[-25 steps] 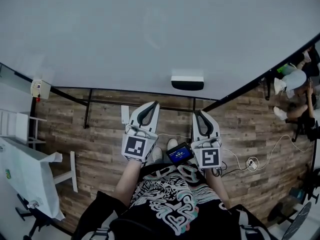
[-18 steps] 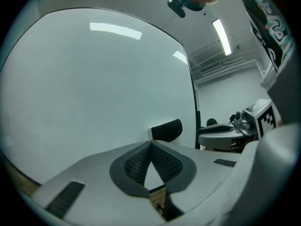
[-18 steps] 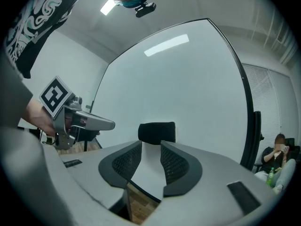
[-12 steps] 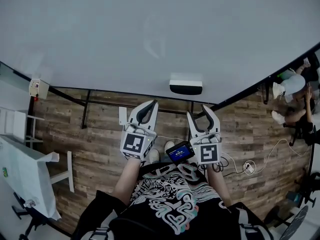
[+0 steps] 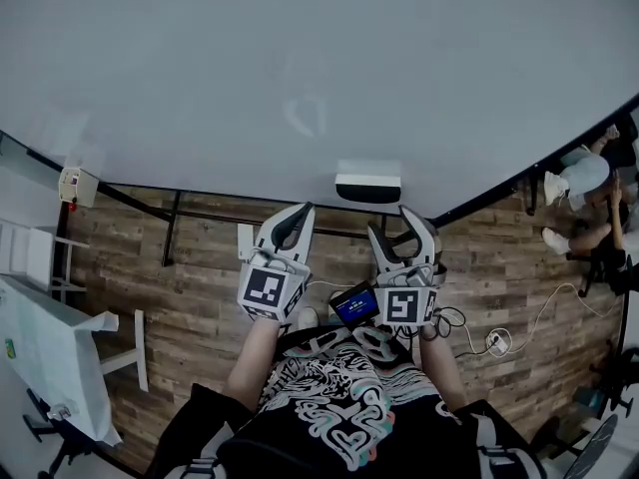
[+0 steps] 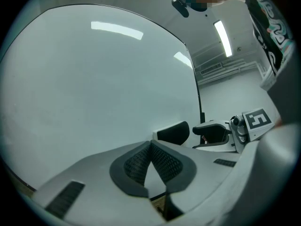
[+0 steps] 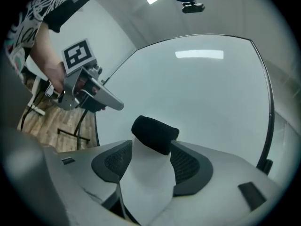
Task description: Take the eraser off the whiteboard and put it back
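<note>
Since the earlier frame the right gripper (image 5: 391, 224) has rolled and its jaws have just been opening, released, with the eraser (image 5: 367, 181) just ahead of their tips on the whiteboard (image 5: 300, 68); the left gripper (image 5: 298, 211) is clenched, empty. Closing too early may clip only the eraser's edge and drop it.

Eraser (image 5: 367, 181) sits flat on the whiteboard (image 5: 300, 68), just above its bottom edge. It's a rectangular block, white body with a black face, long side parallel to that edge. The whiteboard is upright and blank.
</note>
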{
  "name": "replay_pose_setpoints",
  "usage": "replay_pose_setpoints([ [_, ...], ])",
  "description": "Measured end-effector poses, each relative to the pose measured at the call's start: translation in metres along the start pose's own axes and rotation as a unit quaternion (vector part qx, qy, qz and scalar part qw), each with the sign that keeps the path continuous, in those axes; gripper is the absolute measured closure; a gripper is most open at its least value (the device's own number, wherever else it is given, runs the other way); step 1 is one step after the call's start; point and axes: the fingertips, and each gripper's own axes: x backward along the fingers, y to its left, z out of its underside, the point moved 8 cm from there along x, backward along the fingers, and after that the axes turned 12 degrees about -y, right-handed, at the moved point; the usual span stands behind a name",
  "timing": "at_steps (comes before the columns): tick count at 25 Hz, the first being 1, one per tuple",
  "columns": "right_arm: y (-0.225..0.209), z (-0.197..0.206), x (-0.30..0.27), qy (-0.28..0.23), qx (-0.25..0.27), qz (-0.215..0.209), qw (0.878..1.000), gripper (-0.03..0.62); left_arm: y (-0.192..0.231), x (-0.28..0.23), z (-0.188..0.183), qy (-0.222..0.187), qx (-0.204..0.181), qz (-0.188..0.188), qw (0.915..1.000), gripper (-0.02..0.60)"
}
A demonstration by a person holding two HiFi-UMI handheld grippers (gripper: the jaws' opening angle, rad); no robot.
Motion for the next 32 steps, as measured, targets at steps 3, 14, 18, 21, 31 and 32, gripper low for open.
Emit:
replay_pose_setpoints([
  [3,-0.001,0.007,-0.005,0.021,0.05,-0.001,0.999,0.359,0.002,-0.003,-0.001,-0.002,-0.003,-0.002,1.0,0.561],
  [14,-0.005,0.009,-0.017,0.004,0.161,0.005,0.987,0.295,0.005,-0.013,0.0,-0.002,-0.005,-0.006,1.0,0.561],
  [18,-0.003,0.009,-0.021,-0.002,0.219,-0.002,0.976,0.275,0.006,-0.015,0.0,-0.005,-0.006,-0.009,0.9999,0.561],
  [21,-0.003,0.011,-0.023,0.002,0.246,-0.006,0.969,0.272,0.007,-0.015,-0.001,-0.007,-0.006,-0.011,0.9999,0.561],
  [31,-0.005,0.013,-0.035,-0.008,0.327,-0.015,0.945,0.214,0.014,-0.014,-0.001,-0.008,-0.007,-0.023,0.9997,0.561],
  [32,-0.005,0.013,-0.036,-0.011,0.329,-0.019,0.944,0.214,0.014,-0.014,-0.001,-0.007,-0.007,-0.023,0.9997,0.561],
])
